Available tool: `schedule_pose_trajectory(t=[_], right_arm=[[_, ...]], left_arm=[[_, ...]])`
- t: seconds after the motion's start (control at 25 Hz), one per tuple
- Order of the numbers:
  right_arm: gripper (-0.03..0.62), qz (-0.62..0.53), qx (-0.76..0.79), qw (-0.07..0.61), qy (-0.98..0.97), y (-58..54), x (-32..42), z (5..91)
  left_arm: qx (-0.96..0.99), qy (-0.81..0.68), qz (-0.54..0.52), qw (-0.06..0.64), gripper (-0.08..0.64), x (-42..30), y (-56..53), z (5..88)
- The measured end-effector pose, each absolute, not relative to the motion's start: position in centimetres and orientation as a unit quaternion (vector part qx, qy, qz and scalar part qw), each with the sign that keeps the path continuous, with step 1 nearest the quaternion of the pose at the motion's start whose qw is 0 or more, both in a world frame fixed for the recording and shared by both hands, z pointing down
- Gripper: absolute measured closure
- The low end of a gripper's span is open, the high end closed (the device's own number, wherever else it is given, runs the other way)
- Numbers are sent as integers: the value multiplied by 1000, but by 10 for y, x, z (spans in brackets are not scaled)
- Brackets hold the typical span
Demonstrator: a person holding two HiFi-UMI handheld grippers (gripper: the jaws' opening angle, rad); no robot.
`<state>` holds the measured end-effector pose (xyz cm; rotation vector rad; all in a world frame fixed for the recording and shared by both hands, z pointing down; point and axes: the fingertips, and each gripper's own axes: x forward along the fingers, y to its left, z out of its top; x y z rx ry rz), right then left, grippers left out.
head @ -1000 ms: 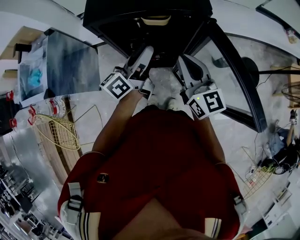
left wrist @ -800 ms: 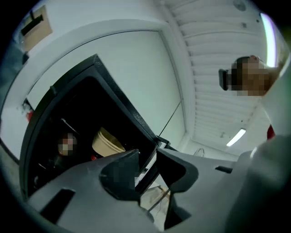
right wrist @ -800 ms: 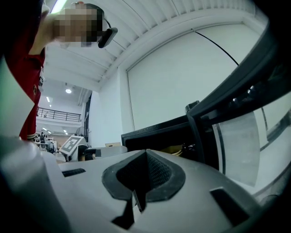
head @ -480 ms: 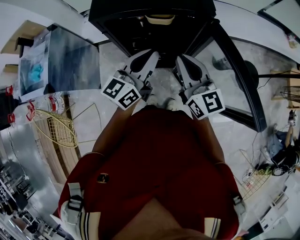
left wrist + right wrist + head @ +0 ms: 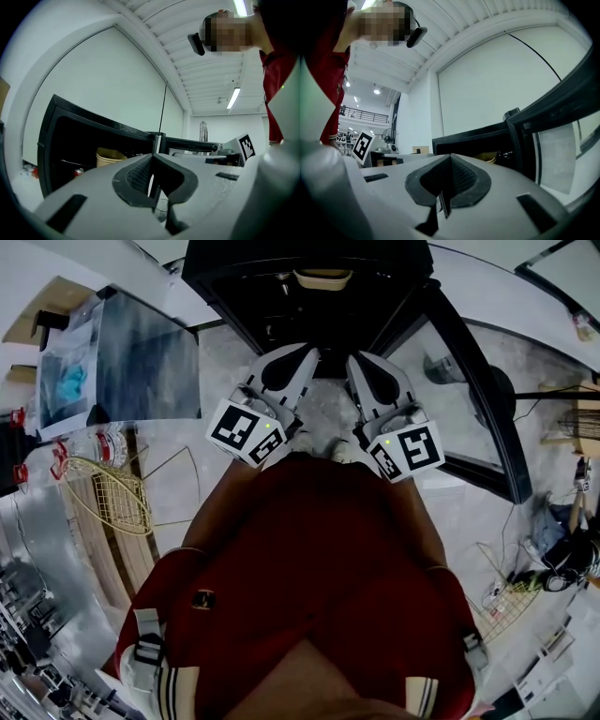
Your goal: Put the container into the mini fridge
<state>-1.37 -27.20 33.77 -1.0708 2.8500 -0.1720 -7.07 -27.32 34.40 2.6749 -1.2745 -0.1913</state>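
The black mini fridge (image 5: 309, 287) stands open in front of me, its glass door (image 5: 469, 390) swung out to the right. A tan container (image 5: 322, 278) sits on a shelf inside it, and it also shows as a tan container (image 5: 110, 157) in the left gripper view and as a tan edge (image 5: 486, 158) in the right gripper view. My left gripper (image 5: 302, 354) and right gripper (image 5: 360, 362) hover side by side just outside the fridge mouth, pointing in. Both are shut with nothing between the jaws; the left gripper (image 5: 151, 182) and right gripper (image 5: 444, 190) show their pads meeting.
A red can (image 5: 78, 171) stands on the lower fridge shelf. To the left are a low grey table (image 5: 150, 362), bottles (image 5: 101, 448) and a wire basket (image 5: 112, 498). Cables and clutter (image 5: 553, 563) lie at the right. My red-clothed body fills the lower middle.
My left gripper has shifted right and forward, level with the right one, and its jaws have come together with nothing in them. The right gripper has barely moved.
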Motion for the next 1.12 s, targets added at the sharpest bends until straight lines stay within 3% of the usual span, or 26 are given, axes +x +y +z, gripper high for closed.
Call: schedule_pose_trajectory(t=[1.12], right_arm=[[594,-43,-351,36,935,-268,-18,335]], left_arm=[[898,-422,-85,92,554,-74,-277,338]])
